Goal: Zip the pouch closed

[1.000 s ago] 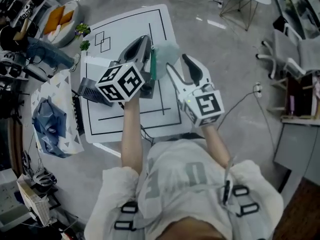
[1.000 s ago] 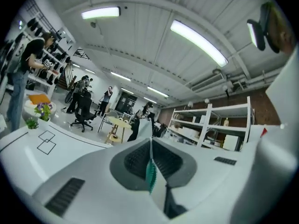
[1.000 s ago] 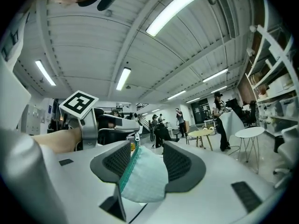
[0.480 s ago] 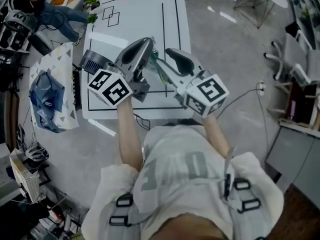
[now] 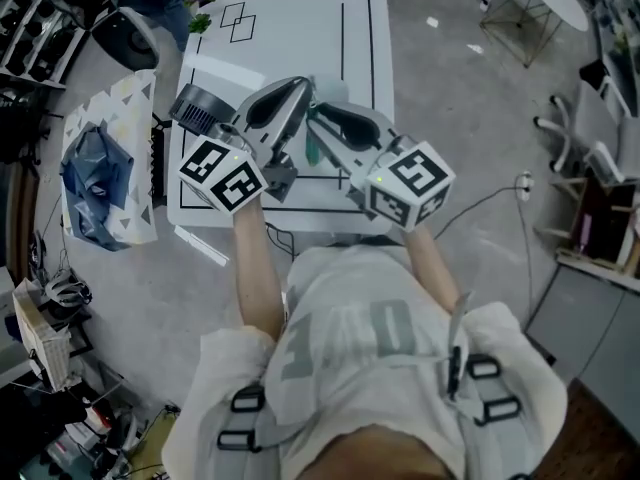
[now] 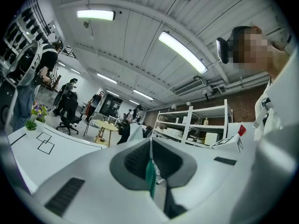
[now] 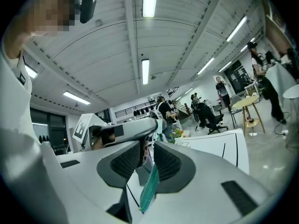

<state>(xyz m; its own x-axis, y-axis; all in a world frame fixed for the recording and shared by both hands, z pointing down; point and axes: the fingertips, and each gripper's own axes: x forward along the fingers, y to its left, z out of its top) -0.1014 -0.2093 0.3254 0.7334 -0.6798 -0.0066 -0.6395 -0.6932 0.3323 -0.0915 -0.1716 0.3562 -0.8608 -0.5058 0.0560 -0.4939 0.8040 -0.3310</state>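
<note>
The pouch shows only as a green zipper edge (image 5: 310, 149) hanging between my two grippers, above the white table (image 5: 360, 28). My left gripper (image 5: 296, 96) is shut on that green edge (image 6: 150, 177), which runs up between its pads. My right gripper (image 5: 322, 118) sits close against the left one, tips nearly meeting. Its jaws are closing, with the green toothed edge (image 7: 149, 186) lying in the narrow gap beside the right pad (image 7: 167, 162) and some space left at the other pad. The left gripper (image 7: 125, 130) shows just beyond. The rest of the pouch is hidden.
A black boxy device (image 5: 196, 109) lies on the table's left side. A patterned bag with blue stuff (image 5: 100, 168) sits on the floor to the left. A cable (image 5: 490, 200) runs across the floor on the right. People and chairs stand far off.
The right gripper swung in toward the left one and its jaws narrowed around the pouch's green edge. Both hands drifted nearer the table's front edge. The left grip stayed the same.
</note>
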